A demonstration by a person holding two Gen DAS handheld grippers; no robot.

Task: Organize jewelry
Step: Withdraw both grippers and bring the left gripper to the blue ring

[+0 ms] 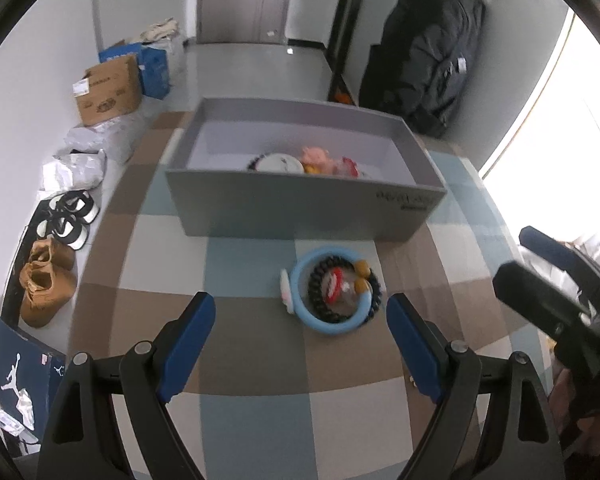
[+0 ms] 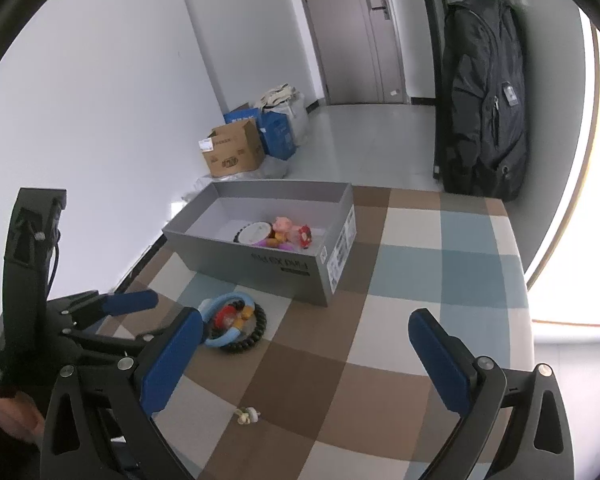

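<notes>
A small jewelry pile lies on the checked cloth (image 1: 252, 344): a light-blue bangle (image 1: 300, 280), a black bead bracelet (image 1: 315, 294) and a red charm (image 1: 334, 282). My left gripper (image 1: 300, 304) hovers just short of the pile, open wide, with nothing pressed between its blue pads. Behind the pile stands an open grey box (image 1: 300, 208) holding a white round piece (image 1: 280, 164) and pink trinkets (image 1: 316, 156). My right gripper (image 2: 306, 320) is open and holds nothing, to the right of the pile (image 2: 232, 322). A small pale bead piece (image 2: 247, 415) lies loose on the cloth below it.
Shoes (image 1: 66, 220), tan boots (image 1: 44, 280) and cardboard boxes (image 1: 108, 88) line the left wall. A black bag (image 2: 488, 100) hangs at the back right beside a door (image 2: 356, 32). The table's rounded edge (image 2: 528, 280) runs along the right, with a bright window beyond.
</notes>
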